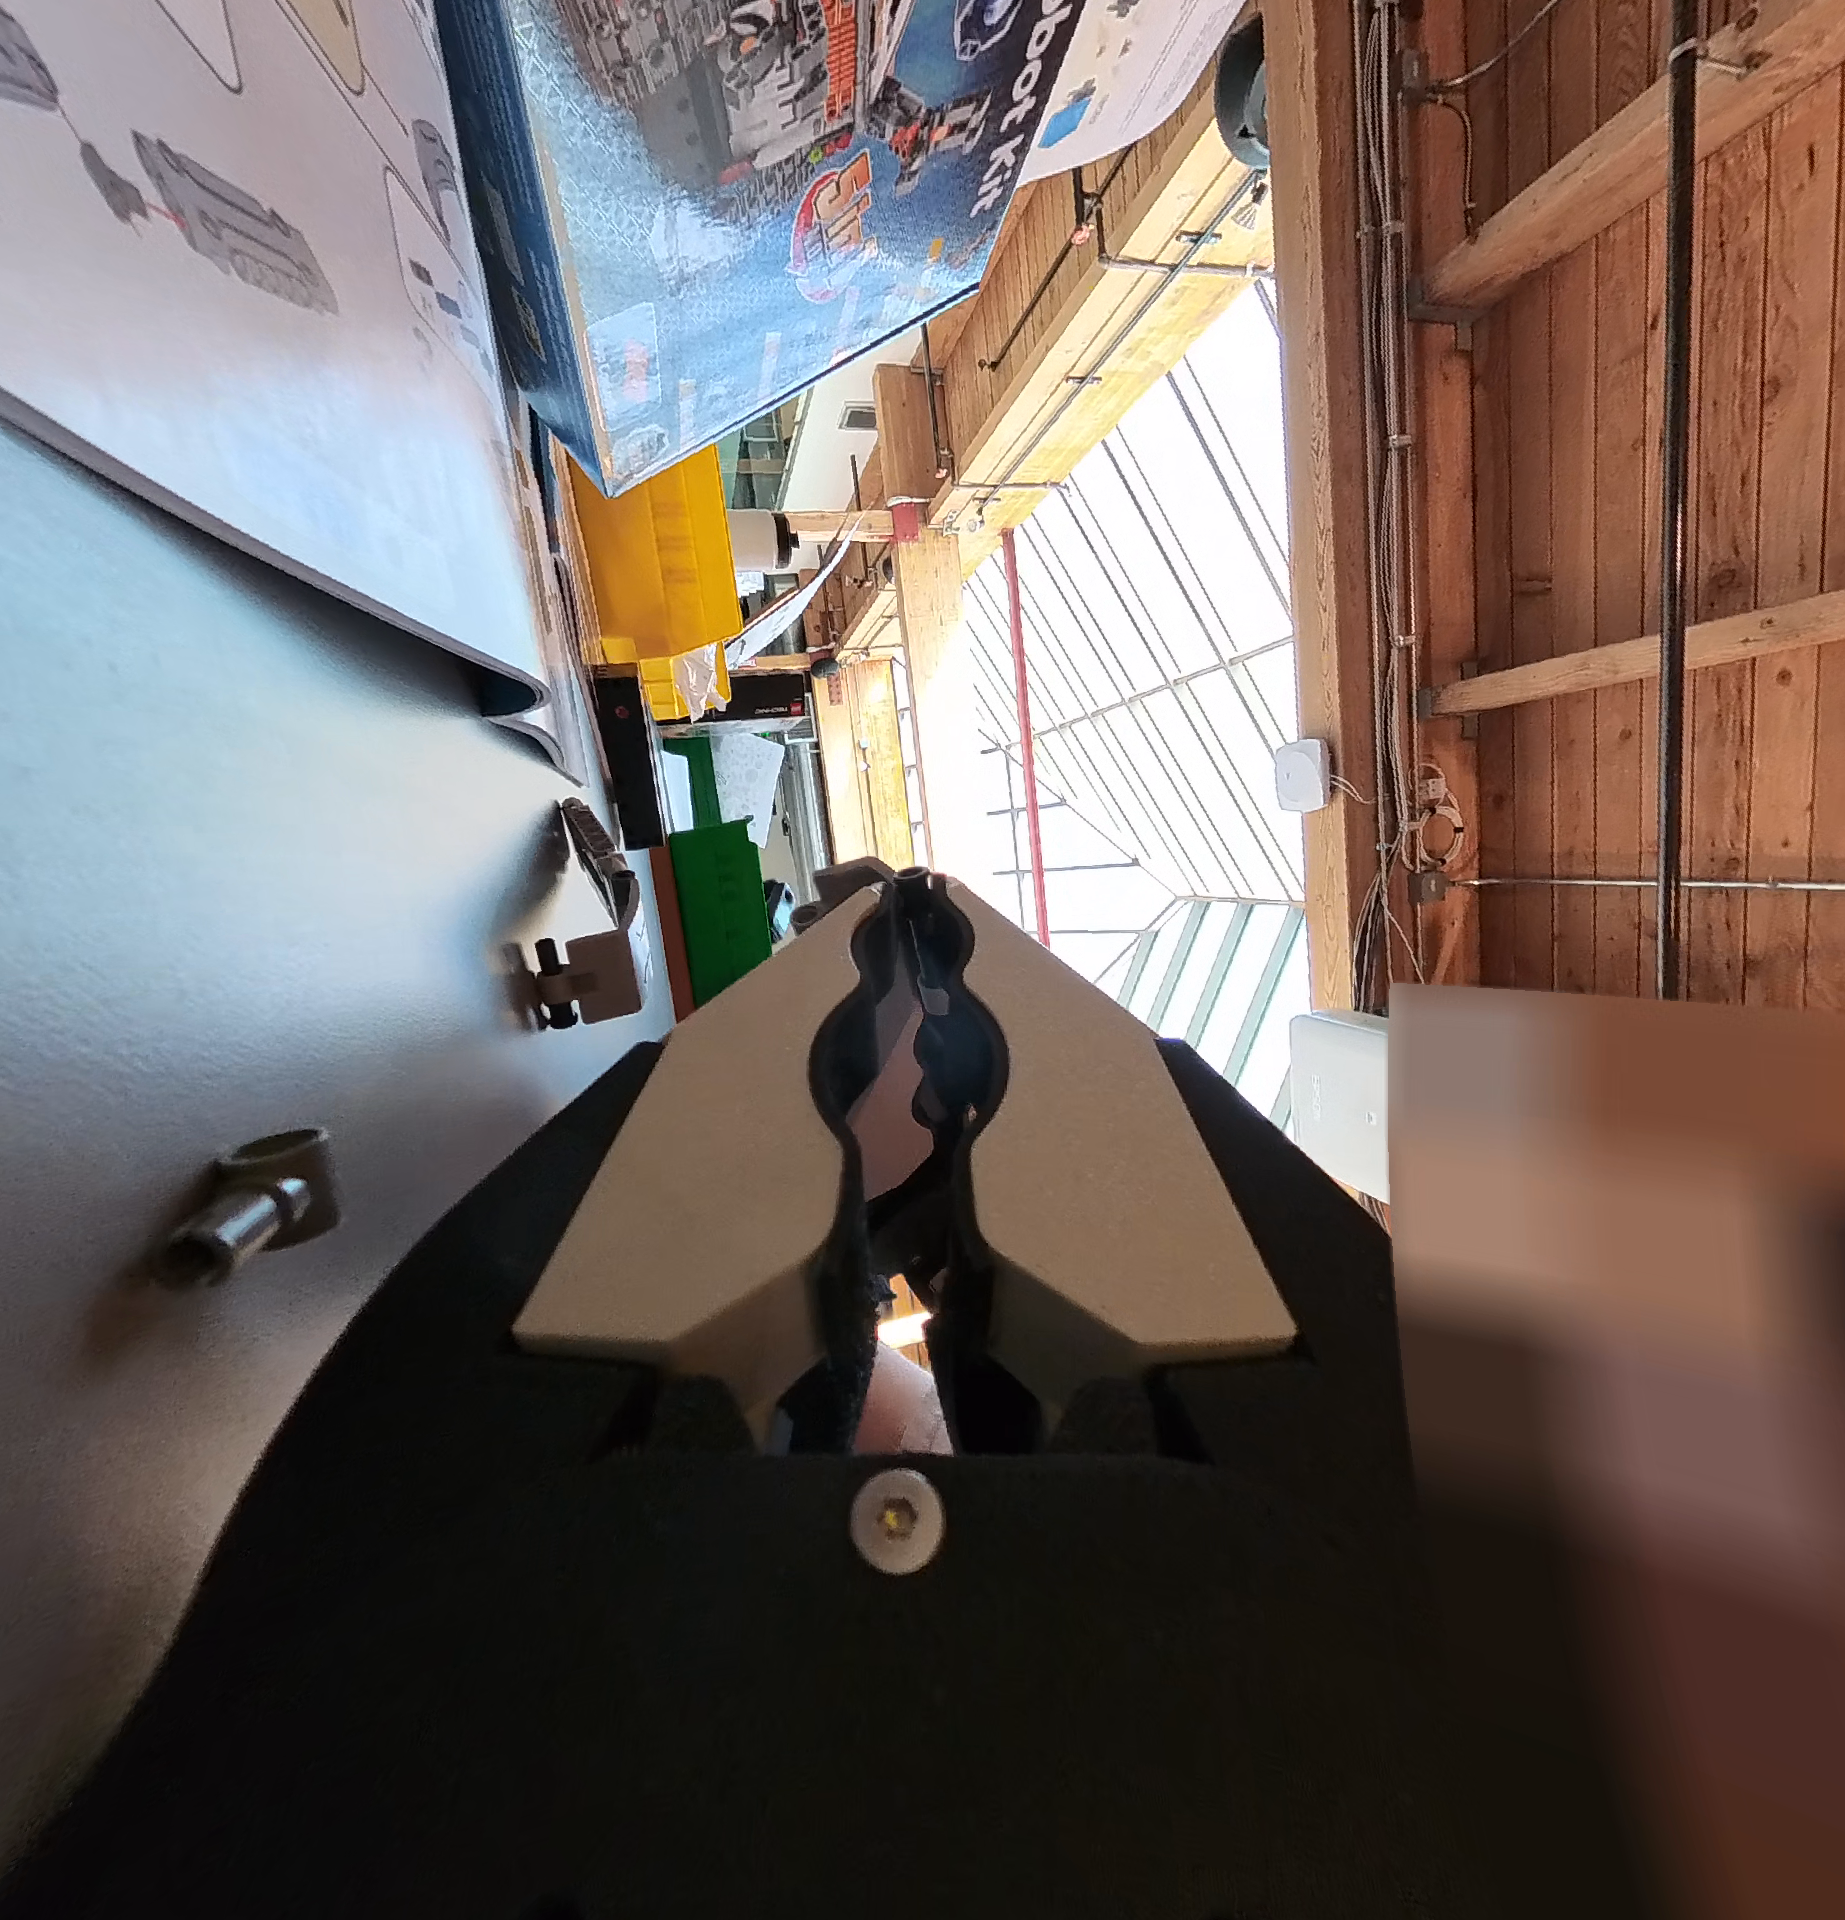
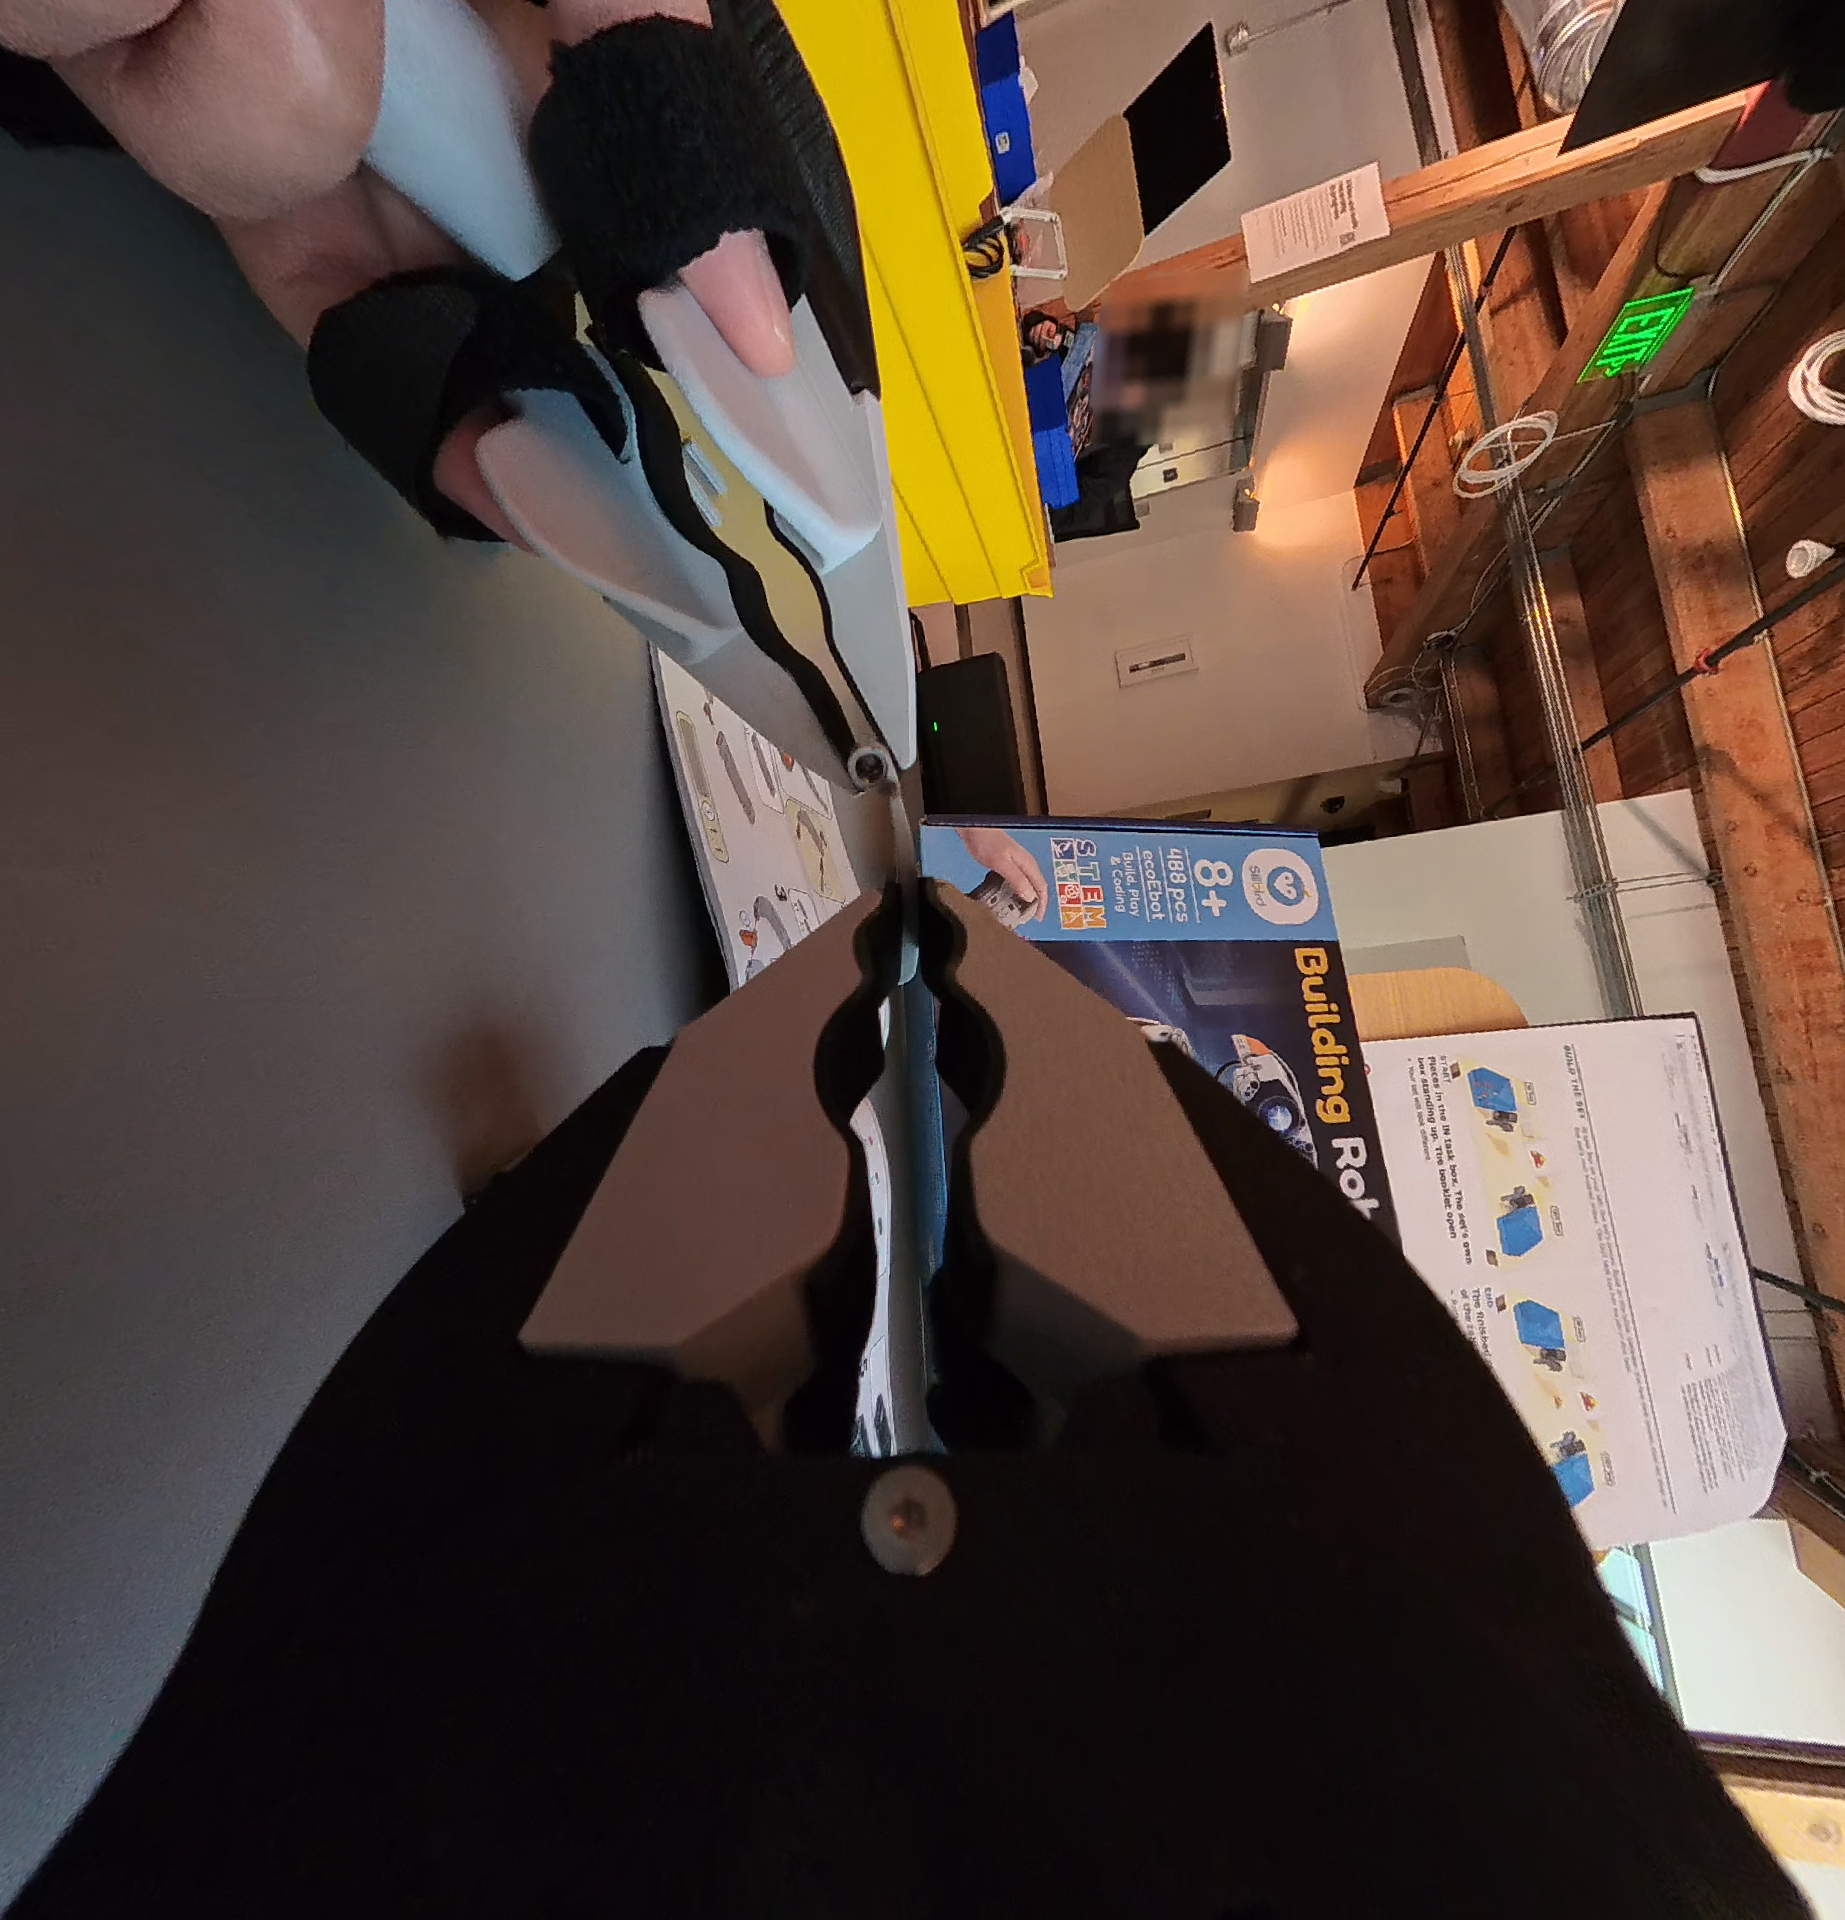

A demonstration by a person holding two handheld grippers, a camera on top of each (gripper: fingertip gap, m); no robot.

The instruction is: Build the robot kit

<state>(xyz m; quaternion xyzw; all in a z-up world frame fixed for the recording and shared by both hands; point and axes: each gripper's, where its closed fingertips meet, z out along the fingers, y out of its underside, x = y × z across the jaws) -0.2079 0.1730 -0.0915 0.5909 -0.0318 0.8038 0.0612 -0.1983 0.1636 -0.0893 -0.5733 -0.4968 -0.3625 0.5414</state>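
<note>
In the left wrist view my left gripper (image 1: 913,896) is shut on a small dark pin-like part (image 1: 910,883) that pokes out at the fingertips, held beside the grey table (image 1: 170,935). In the right wrist view my right gripper (image 2: 905,906) is shut on a thin grey strip-like part (image 2: 907,1299) that runs along between its fingers. The left gripper (image 2: 876,764), held by a hand in a black fingerless glove (image 2: 669,156), meets it tip to tip with a small round grey part (image 2: 869,769) at its tips. The two held parts touch or nearly touch.
Loose grey parts lie on the table: one with a metal sleeve (image 1: 248,1205), a connector (image 1: 580,977) and a black tread piece (image 1: 596,842). An open instruction booklet (image 1: 222,312), a blue kit box (image 1: 752,208), a yellow bin (image 1: 658,561) and a green bin (image 1: 720,914) stand behind. My two grippers' fingertips are within a few centimetres of each other.
</note>
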